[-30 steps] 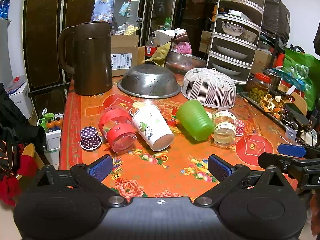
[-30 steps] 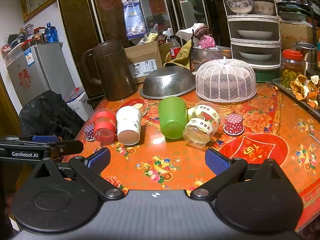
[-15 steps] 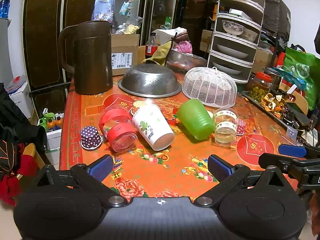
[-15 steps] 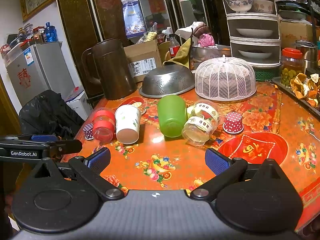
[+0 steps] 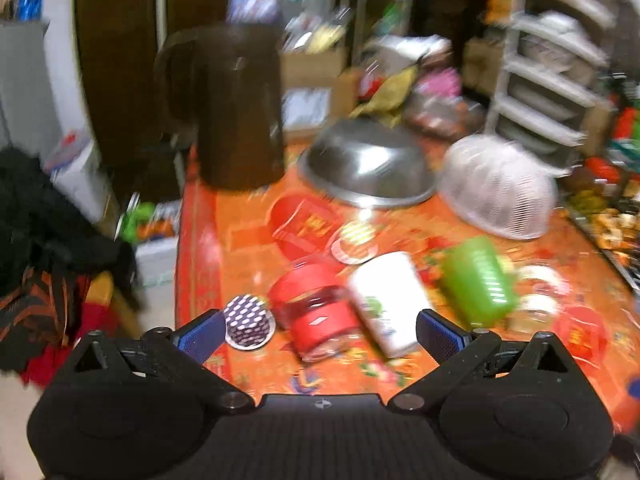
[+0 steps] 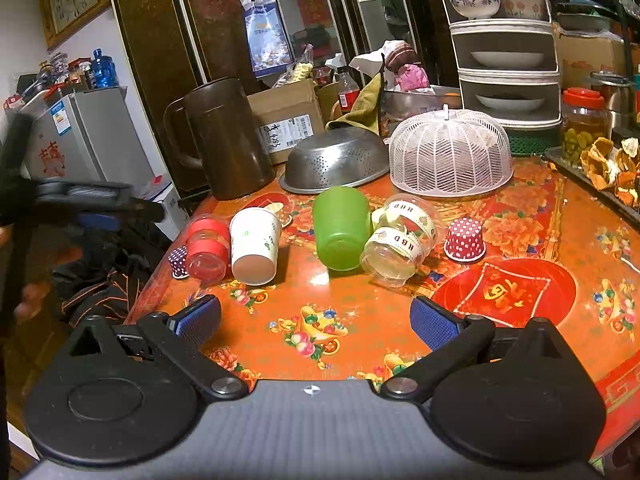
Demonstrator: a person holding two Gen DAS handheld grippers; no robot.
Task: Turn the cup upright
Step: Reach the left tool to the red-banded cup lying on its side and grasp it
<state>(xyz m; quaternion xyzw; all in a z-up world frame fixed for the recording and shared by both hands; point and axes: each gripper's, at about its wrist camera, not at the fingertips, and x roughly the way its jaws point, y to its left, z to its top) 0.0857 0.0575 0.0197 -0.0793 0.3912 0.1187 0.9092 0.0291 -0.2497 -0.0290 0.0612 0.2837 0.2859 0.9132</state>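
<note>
Several cups lie on their sides in a row on the orange floral table (image 6: 320,320): a clear cup with red bands (image 6: 206,246), a white paper cup (image 6: 254,244), a green plastic cup (image 6: 342,226) and a clear cup with cream bands (image 6: 400,242). In the blurred left wrist view the red-banded cup (image 5: 320,312) and the white cup (image 5: 388,300) lie just beyond my open, empty left gripper (image 5: 320,332); the green cup (image 5: 478,280) lies to their right. My right gripper (image 6: 316,322) is open and empty, short of the row. The left gripper shows at the left edge of the right wrist view (image 6: 100,200).
A brown jug (image 6: 228,140), an upturned steel colander (image 6: 336,160) and a white mesh food cover (image 6: 450,152) stand behind the cups. Small dotted cupcake cups (image 6: 466,240) (image 6: 178,262) flank the row. A tiered dish rack (image 6: 504,48) is at the back right. The table's left edge drops beside the red-banded cup.
My left gripper has swung forward and left towards the red-banded and white cups, and its view is now blurred. The right gripper has barely moved. The cups lie as before.
</note>
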